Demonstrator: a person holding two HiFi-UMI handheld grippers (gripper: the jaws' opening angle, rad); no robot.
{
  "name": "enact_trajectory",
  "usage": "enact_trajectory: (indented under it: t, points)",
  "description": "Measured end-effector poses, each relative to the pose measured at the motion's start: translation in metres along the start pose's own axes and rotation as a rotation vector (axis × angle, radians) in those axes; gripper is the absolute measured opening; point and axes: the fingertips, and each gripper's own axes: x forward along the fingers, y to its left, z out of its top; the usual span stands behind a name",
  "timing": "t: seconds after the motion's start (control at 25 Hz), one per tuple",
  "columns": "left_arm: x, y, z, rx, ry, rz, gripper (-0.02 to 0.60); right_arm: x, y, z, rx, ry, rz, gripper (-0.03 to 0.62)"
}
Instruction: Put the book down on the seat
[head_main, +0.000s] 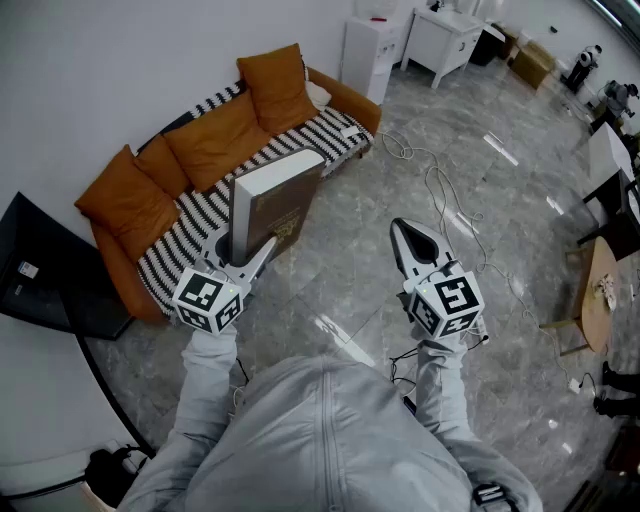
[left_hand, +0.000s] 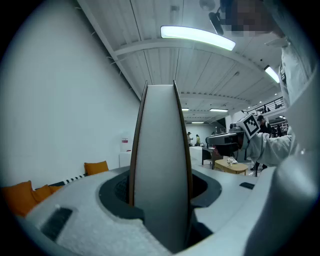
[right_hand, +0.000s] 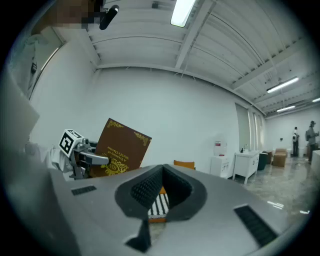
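At the left, a sofa (head_main: 205, 215): orange cushions (head_main: 215, 140) along the back, a striped cover over the seat, long axis running from lower left to upper right in the head view. Lies beyond and a little left of both grippers, with bare striped seat showing in front of the cushions.

Next, the left gripper (head_main: 245, 255): clamped on the lower end of the book (head_main: 275, 200), jaws spread wide around its thickness, one against each cover in the left gripper view. Holds the book on end, long axis near vertical, white page edge towards the person, brown cover with gold print facing right. Points roughly level towards the sofa. In the head view, overlaps the right half of the seat. Seems to hang at or just short of the front edge, though height above it is hard to judge from this angle.

To the right, the right gripper (head_main: 404, 232): jaws closed together on nothing, well apart from the book, over bare floor (head_main: 340, 270). In its own view, looks across at the brown cover and the left gripper, with a strip of striped seat showing past the jaw pads.

As a judgement: carrying stage, book not yet down. Calls for a forward reach with the left hand alone, the nearer and loaded one. Then calls for a tilt from upright to flat, long axis laid along the seat, before release. Risks a topple off the front edge if let go while on end.
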Motion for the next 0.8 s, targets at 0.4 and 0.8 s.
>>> enact_trajectory:
  t: [0.4,0.8]
  points:
    - [-0.002,-0.004,-0.001,-0.006,-0.004,-0.009,0.232,-0.003,0.003,-0.001,-0.007,0.002,0.002,0.028]
    - [-0.001,-0.024,-0.004,-0.002,0.013,-0.021,0.232,-0.015,0.003,-0.003,0.029,-0.005,0.026,0.029]
